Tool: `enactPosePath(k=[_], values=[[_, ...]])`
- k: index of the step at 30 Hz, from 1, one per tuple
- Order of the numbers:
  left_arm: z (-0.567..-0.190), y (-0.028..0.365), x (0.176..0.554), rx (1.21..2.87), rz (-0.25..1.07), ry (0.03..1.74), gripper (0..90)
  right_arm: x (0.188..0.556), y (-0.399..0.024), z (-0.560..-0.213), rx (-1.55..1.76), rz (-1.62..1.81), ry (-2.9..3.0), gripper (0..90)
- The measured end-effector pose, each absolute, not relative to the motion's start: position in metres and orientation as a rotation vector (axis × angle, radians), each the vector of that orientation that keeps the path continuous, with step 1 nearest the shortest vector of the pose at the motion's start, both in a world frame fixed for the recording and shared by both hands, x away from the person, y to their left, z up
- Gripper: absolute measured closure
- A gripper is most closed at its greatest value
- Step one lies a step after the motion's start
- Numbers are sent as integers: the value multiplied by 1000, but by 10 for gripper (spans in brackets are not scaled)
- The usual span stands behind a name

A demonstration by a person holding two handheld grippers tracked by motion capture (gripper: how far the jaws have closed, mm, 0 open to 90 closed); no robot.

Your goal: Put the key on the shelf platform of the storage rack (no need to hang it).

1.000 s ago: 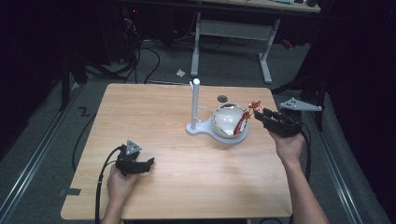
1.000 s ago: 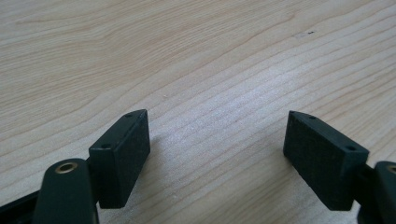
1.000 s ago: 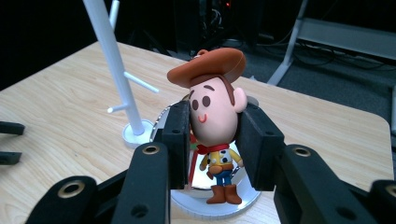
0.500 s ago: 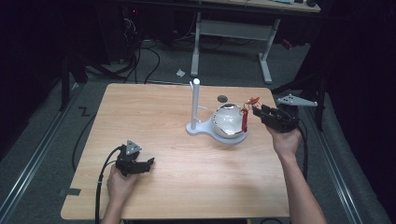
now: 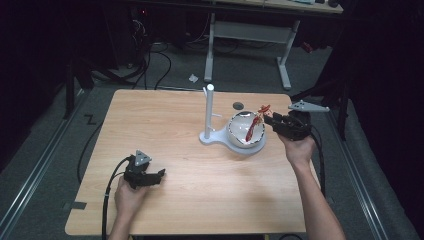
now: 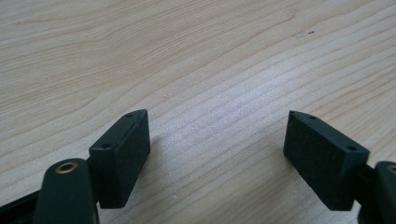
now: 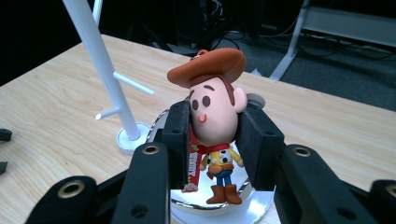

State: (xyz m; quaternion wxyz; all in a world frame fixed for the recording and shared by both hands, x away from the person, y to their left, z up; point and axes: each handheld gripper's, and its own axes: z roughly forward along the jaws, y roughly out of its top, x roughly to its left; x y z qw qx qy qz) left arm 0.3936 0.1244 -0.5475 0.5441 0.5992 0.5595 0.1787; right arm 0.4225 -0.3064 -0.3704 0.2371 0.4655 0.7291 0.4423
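My right gripper (image 5: 272,120) is shut on the head of a small cowboy figure (image 7: 215,107) with a brown hat. The figure's body and a red strap (image 7: 193,163) hang below the jaws. In the high view the strap (image 5: 254,127) dangles over a shiny white bowl (image 5: 237,134) at the table's right. A white peg stand (image 5: 209,107) rises just left of the bowl. My left gripper (image 5: 159,175) rests near the table's front left, open, with nothing but bare wood between its pads (image 6: 122,154).
A small dark disc (image 5: 238,105) lies on the table behind the bowl. The stand's short side pegs (image 7: 133,84) stick out toward the bowl. Beyond the far edge of the wooden table (image 5: 165,125) are desk legs and cables on the floor.
My right gripper has shifted a little to the left with the figure, bringing the red strap over the bowl. The left gripper has stayed put.
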Motion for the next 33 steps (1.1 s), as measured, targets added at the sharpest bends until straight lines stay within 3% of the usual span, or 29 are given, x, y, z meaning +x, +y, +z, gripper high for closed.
enactPosePath(k=[33], values=[[-548, 124, 394, 1422, 425, 1328, 231, 447, -279, -411, 1314, 1175, 2126, 662]])
